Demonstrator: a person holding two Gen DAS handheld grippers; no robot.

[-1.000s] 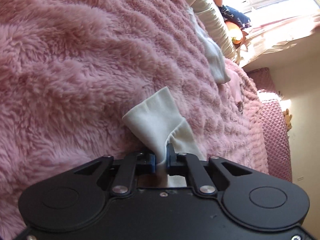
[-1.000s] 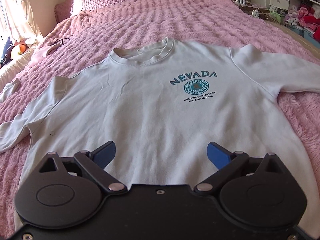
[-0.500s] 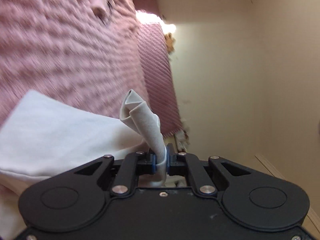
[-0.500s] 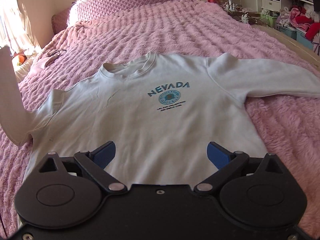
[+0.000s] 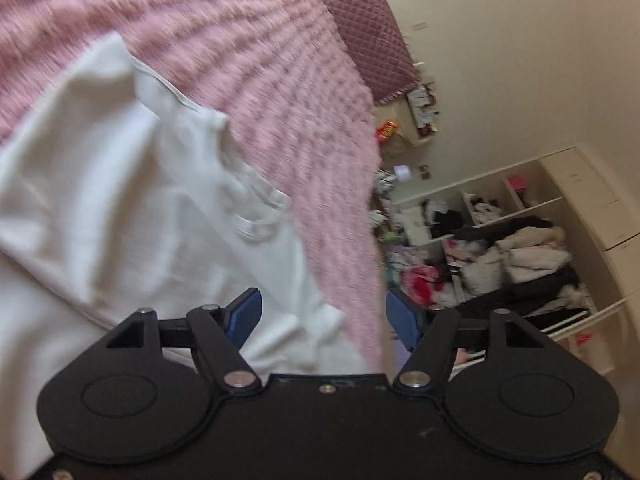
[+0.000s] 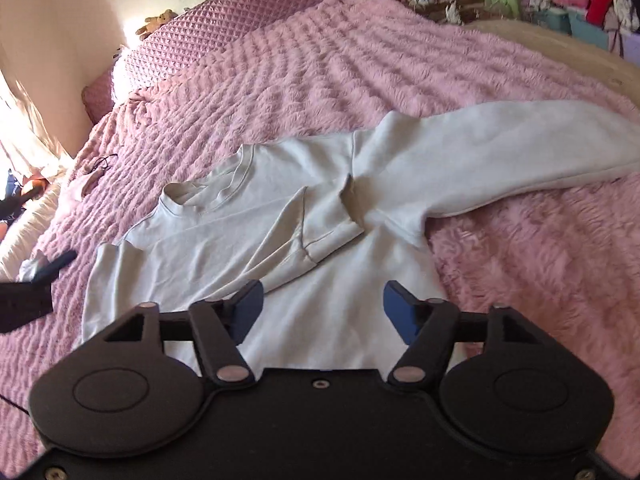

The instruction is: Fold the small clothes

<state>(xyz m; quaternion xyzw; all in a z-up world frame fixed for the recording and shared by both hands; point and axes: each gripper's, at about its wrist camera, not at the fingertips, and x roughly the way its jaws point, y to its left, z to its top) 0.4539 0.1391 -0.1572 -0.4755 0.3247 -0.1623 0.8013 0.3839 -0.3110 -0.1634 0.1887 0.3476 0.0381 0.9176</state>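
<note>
While the sweatshirt lies flat on the pink blanket, one sleeve lies folded across its chest and the other sleeve stretches away from the body. Both the left gripper and the right gripper stand wide apart, holding nothing. With nothing pinning it, the folded sleeve may slide or bunch when the outstretched one gets pulled over it.

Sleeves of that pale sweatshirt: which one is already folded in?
The sleeve lying across the sweatshirt's chest, cuff near the middle. The other sleeve stretches out flat over the fluffy pink blanket.
</note>
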